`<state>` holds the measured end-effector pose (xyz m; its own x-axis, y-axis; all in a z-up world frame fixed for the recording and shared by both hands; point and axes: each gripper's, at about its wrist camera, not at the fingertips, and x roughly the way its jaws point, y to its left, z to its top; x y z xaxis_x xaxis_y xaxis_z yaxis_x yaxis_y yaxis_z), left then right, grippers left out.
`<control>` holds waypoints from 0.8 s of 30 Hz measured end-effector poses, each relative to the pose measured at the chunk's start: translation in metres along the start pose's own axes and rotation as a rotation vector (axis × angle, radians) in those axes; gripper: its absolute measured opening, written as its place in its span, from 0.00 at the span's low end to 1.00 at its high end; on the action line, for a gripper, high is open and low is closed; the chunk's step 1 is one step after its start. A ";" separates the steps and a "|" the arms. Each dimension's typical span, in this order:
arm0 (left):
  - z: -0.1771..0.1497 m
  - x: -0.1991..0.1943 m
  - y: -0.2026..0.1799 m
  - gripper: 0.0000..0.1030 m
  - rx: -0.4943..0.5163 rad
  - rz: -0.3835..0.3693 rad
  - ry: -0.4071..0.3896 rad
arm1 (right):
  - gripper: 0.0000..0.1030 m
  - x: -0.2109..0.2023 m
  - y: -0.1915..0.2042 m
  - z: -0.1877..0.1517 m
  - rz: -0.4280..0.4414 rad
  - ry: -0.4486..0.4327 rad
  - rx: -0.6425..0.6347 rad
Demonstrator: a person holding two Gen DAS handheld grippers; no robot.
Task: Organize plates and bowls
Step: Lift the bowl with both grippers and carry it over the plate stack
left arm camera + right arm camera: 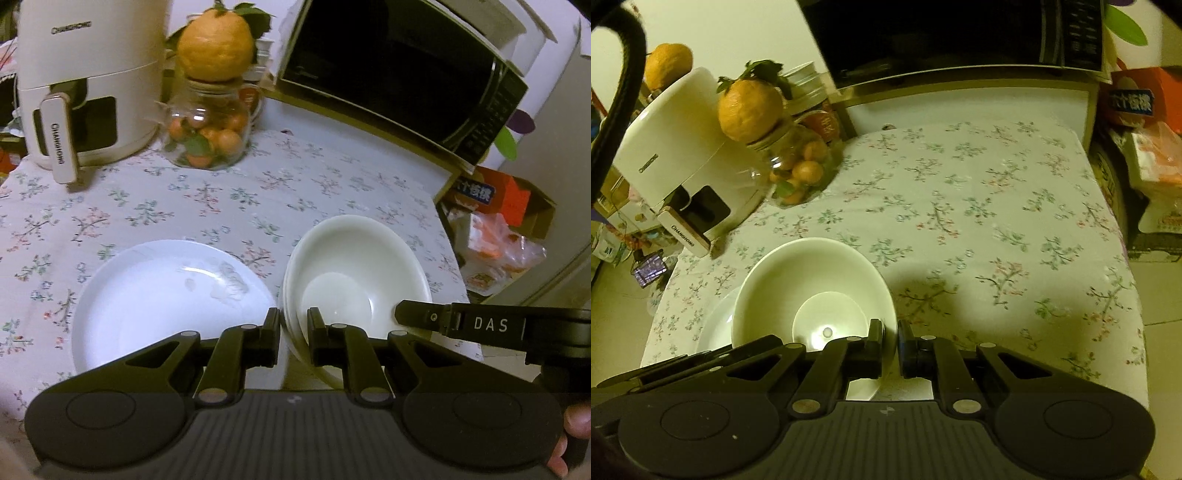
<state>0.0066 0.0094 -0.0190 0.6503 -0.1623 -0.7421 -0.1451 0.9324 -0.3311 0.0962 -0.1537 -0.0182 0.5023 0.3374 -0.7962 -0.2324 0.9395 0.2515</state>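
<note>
Both grippers, left (293, 325) and right (890, 338), pinch opposite rims of stacked bowls (354, 266): glazed, slippery, breakable, so grip rims firmly.

**Where everything sits on the table**

Plate (162, 299) is on the tablecloth (258, 192), with the stacked bowls (354, 266) just beside it on the right. Behind them, far left, is the air fryer (85, 81), then the jar of oranges (210, 125) with one big orange (216, 46) on top, and the microwave (399, 74) back right
</note>
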 end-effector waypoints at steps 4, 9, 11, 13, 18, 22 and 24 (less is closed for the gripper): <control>0.001 -0.004 0.012 0.13 -0.018 0.010 0.003 | 0.08 0.005 0.013 0.002 0.010 0.010 -0.022; 0.002 -0.010 0.035 0.13 -0.053 0.024 0.013 | 0.08 0.014 0.034 0.004 0.030 0.029 -0.064; 0.003 -0.013 0.044 0.13 -0.071 0.035 0.017 | 0.08 0.018 0.044 0.004 0.037 0.041 -0.088; 0.002 -0.014 0.053 0.13 -0.087 0.045 0.021 | 0.08 0.023 0.054 0.003 0.043 0.054 -0.109; -0.001 -0.014 0.071 0.13 -0.124 0.070 0.043 | 0.09 0.037 0.075 0.000 0.048 0.090 -0.153; -0.003 -0.015 0.082 0.13 -0.136 0.083 0.053 | 0.09 0.044 0.088 -0.003 0.048 0.112 -0.180; -0.003 -0.015 0.086 0.13 -0.147 0.089 0.057 | 0.09 0.048 0.093 -0.004 0.051 0.122 -0.193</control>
<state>-0.0182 0.0914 -0.0382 0.5869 -0.1030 -0.8031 -0.3105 0.8874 -0.3407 0.0955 -0.0502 -0.0356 0.3838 0.3636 -0.8488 -0.4159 0.8888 0.1926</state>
